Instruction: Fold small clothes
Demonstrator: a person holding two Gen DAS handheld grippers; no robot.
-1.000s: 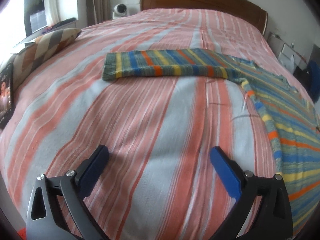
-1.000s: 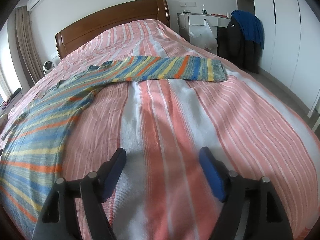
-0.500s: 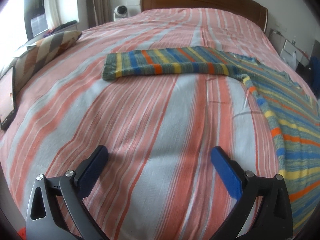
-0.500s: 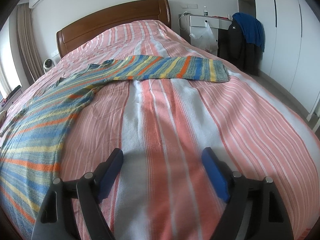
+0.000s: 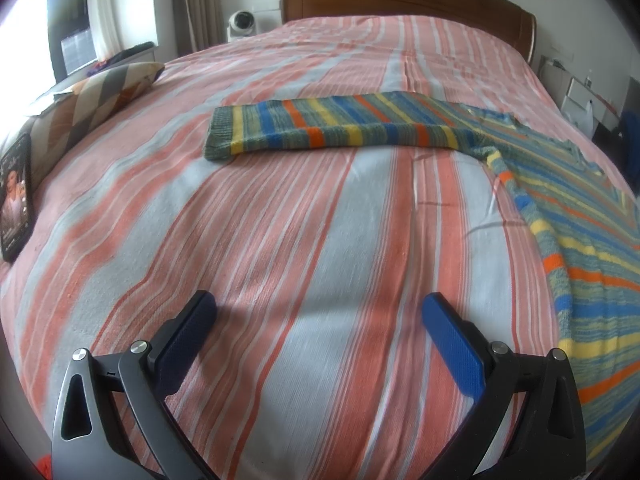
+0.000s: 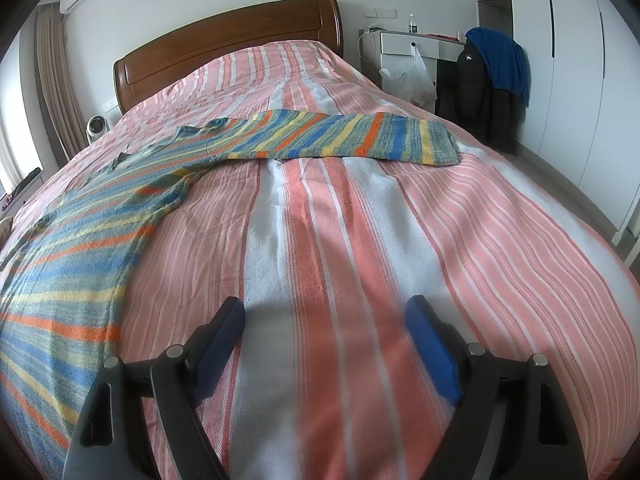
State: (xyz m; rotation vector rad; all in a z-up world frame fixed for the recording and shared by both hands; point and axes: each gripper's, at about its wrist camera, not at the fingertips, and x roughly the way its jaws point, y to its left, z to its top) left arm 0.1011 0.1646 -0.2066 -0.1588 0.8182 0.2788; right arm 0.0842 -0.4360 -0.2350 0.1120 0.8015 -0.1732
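A striped knit sweater in blue, yellow, orange and green lies spread flat on the bed. In the left wrist view its left sleeve (image 5: 340,128) stretches across the middle and its body (image 5: 592,256) runs down the right. In the right wrist view its other sleeve (image 6: 360,136) lies ahead and its body (image 6: 68,248) fills the left. My left gripper (image 5: 318,312) is open and empty over bare bedspread, short of the sleeve. My right gripper (image 6: 324,316) is open and empty over bare bedspread, right of the body.
The bed has a pink and white striped bedspread (image 5: 248,240) and a wooden headboard (image 6: 224,48). A patterned cushion (image 5: 96,96) and a dark tablet (image 5: 16,196) lie at the left edge. A desk with hanging jackets (image 6: 492,80) stands on the right.
Both grippers have drawn back a little and lifted, so the sweater sits slightly farther off in both views. Both stay open and empty.
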